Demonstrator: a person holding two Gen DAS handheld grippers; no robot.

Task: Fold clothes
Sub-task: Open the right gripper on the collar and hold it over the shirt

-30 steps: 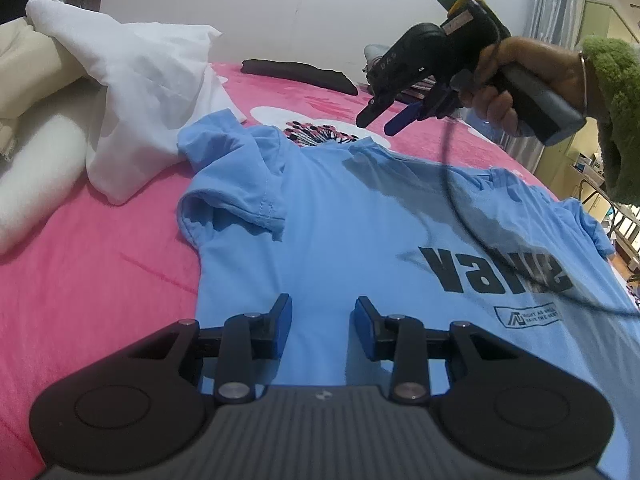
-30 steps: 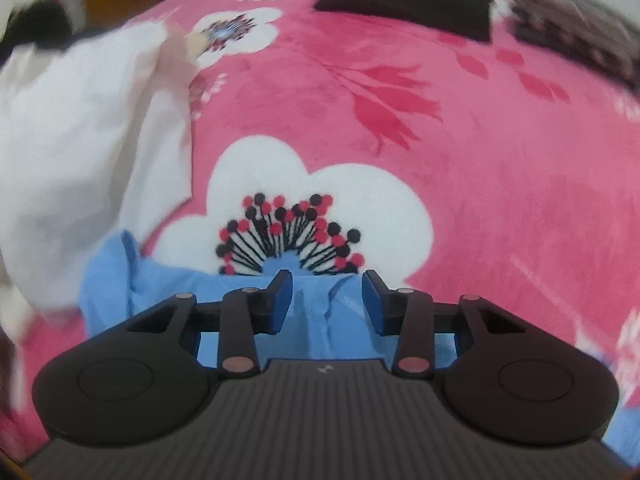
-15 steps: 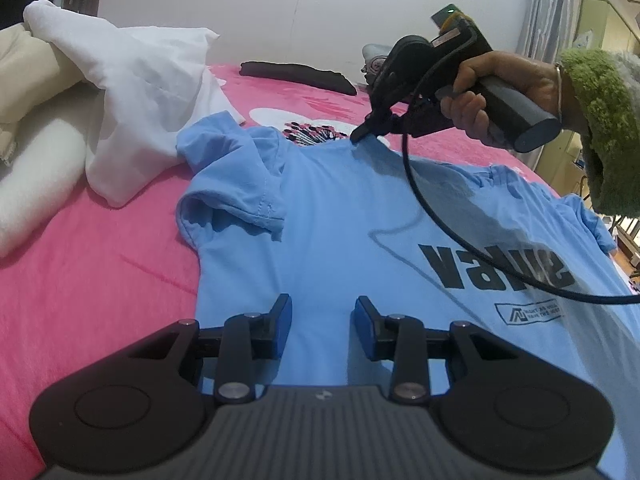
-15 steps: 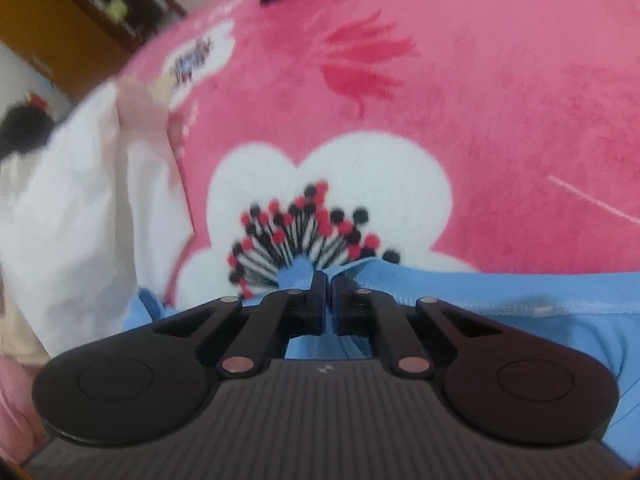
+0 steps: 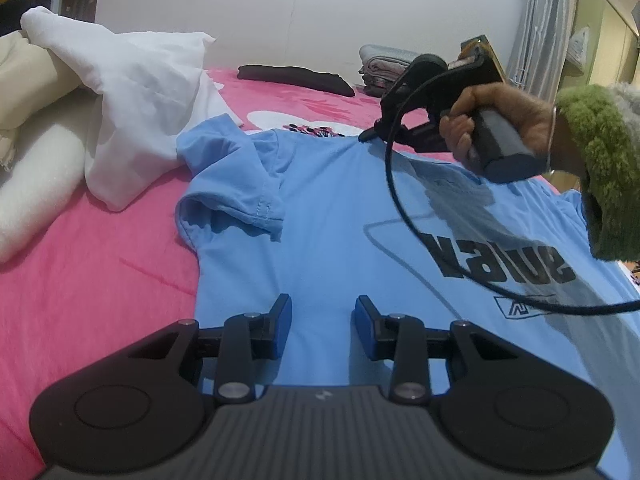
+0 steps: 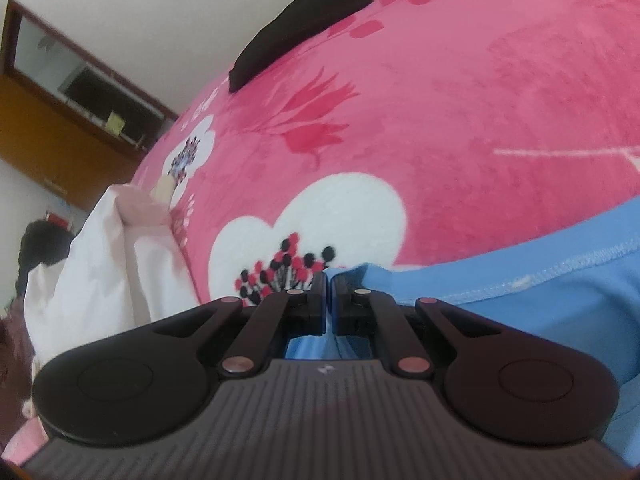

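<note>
Left wrist view shows the left gripper [image 5: 322,326] hovering with fingers apart above the blue T-shirt [image 5: 340,216], which lies spread on the pink blanket [image 5: 92,264], one sleeve crumpled, black lettering across it. At the shirt's far edge, the right gripper [image 6: 329,304] has its fingers clamped on the collar.
</note>
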